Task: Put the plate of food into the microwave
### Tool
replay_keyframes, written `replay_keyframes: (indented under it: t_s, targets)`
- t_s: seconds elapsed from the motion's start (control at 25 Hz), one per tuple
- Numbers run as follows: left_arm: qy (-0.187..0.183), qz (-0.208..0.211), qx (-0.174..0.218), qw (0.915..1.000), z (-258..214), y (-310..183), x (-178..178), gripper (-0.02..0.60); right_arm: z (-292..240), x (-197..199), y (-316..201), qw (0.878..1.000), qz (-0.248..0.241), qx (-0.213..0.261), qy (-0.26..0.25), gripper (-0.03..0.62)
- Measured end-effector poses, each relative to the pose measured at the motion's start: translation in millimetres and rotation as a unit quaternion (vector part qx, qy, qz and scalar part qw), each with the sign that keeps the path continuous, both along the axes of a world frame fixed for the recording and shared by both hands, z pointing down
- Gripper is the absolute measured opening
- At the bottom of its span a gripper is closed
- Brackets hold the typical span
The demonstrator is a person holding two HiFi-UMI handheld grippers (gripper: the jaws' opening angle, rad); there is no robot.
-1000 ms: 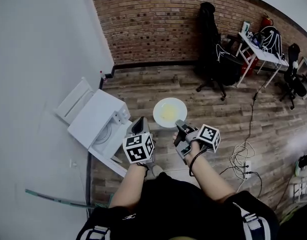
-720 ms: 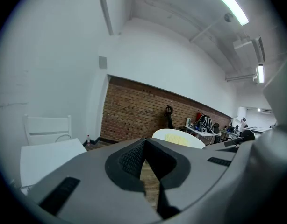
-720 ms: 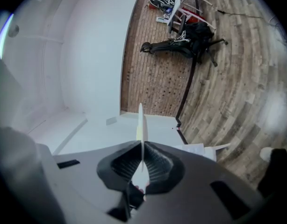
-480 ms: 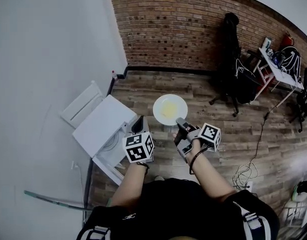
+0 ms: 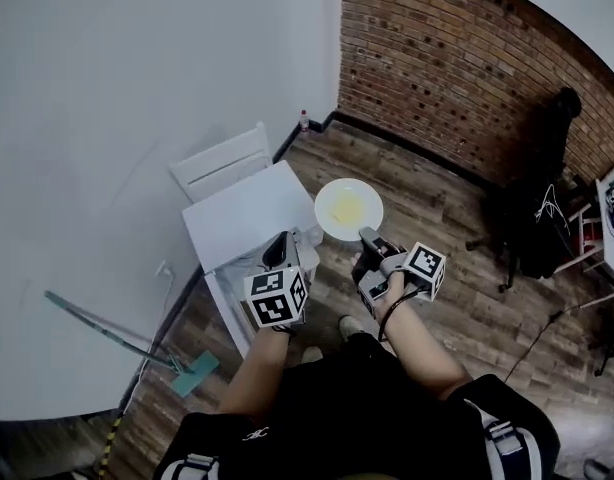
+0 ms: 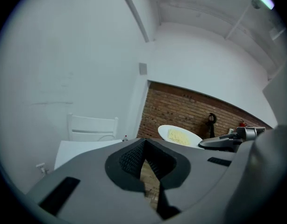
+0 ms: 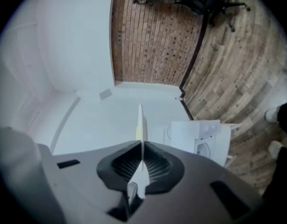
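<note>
The right gripper (image 5: 368, 238) has its jaws clamped on the near rim of the plate (image 5: 348, 209), which juts straight out ahead of the fingertips and is held roughly level above the wooden floor (image 5: 437, 208). A pale yellow heap of food (image 5: 345, 208) lies in its middle. In the right gripper view the plate (image 7: 140, 125) shows edge-on, a thin white blade rising from between the ribbed pads (image 7: 155, 164). Just to this gripper's left, apart from it, the left gripper (image 5: 278, 249) points the same way. Its pads (image 6: 134, 157) meet at the tips, with nothing held (only floor shows through the slit lower down). Directly beyond and below the left gripper's tips stands the white microwave (image 5: 249, 213), to the left of the plate and lower than it. A white chair (image 5: 222, 163) backs against the wall on the microwave's far side. Farther ahead is a brick wall (image 5: 457, 58), with a small bottle (image 5: 304, 120) at its corner. Well off to the right gripper's right stands a dark office chair (image 5: 547, 203).
</note>
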State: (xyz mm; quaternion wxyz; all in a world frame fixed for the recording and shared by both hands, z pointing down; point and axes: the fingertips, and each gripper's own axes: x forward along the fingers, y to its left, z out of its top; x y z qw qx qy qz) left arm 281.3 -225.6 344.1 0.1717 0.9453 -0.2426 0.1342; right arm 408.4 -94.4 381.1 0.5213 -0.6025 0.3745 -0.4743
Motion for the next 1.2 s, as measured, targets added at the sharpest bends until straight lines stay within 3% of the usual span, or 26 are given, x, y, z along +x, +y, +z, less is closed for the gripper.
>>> replay_keyframes:
  t_s: [0.2,0.36,0.68,0.96,1.2]
  targets:
    - [-0.001,-0.094,-0.010,0.9955,12,-38,-15,-0.002,10,2,-66,0.994,-0.109,-0.009,0.010,0.026]
    - [0.006,-0.163,-0.009,0.9866,22,-43,-26,-0.002,17,-1,-96,0.980,-0.197,-0.012,0.025,0.026]
    - [-0.005,-0.293,-0.037,0.9552,73,-49,-62,-0.002,68,-22,-154,0.942,-0.333,-0.034,0.034,0.026]
    - [-0.019,-0.342,-0.050,0.9382,130,-38,-122,-0.002,132,-93,-160,0.916,-0.399,-0.041,0.015,0.026]
    - [-0.018,-0.343,-0.055,0.9374,177,-21,-148,-0.002,205,-141,-137,0.904,-0.420,-0.075,0.012,0.026]
